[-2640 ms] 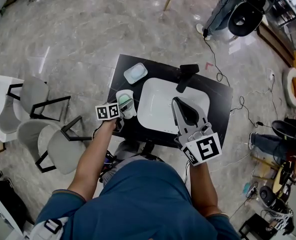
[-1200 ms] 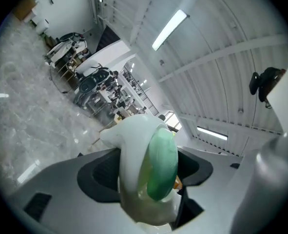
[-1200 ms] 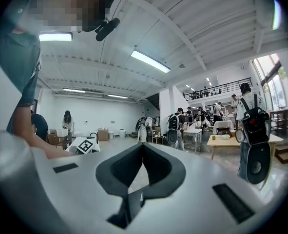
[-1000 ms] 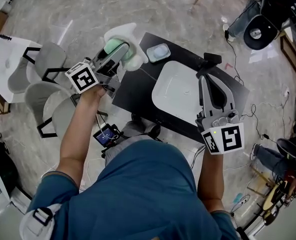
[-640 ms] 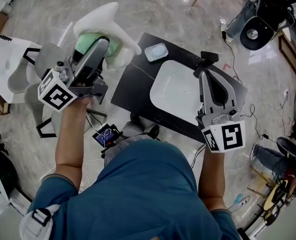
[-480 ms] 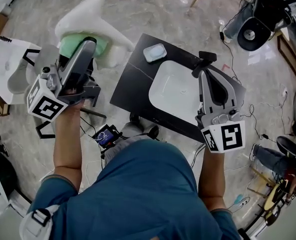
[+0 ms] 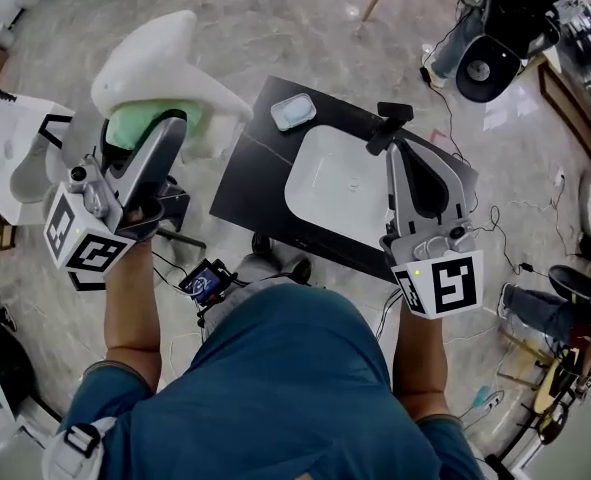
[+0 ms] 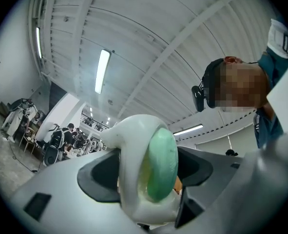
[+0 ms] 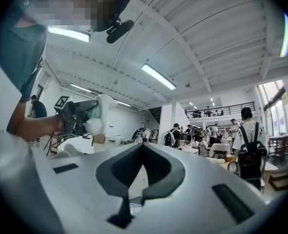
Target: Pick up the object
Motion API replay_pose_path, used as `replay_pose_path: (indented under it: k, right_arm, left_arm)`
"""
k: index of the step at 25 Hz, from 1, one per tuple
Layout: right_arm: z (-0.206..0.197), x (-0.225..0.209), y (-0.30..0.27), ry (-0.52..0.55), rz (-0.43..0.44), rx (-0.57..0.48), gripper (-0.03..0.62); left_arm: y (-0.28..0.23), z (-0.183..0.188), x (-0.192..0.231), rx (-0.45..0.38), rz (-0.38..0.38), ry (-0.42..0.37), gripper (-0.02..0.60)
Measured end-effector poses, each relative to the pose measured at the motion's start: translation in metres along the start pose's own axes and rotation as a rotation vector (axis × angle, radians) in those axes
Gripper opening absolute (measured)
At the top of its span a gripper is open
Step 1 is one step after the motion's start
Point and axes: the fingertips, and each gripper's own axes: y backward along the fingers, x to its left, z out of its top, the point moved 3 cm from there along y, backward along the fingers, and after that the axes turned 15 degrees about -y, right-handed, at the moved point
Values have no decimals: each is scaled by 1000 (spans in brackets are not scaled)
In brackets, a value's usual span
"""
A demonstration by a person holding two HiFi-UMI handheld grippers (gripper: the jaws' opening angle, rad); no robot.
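Grey floor (image 7: 305, 28) and black bench (image 7: 250, 183) lie well below the left claw (image 7: 167, 128), which pinches the white object (image 7: 150, 58) across its thick middle beside the green pad (image 8: 161, 165); it looks like light, hollow, smooth, perhaps slippery plastic, while the right claw (image 7: 393, 148) is pressed together, empty.

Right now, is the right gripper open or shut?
Shut: the right gripper's jaws meet at their tips, with nothing between them.

Bright ceiling strip lights — fisheye edges, floor glare
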Motion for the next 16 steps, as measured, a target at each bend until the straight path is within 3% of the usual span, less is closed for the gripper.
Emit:
replay_pose_path:
  k: [16]
  right_arm:
    - [0, 3, 12, 1, -7, -1, 12]
  left_arm:
    - [2, -11, -9, 18, 11, 20, 331]
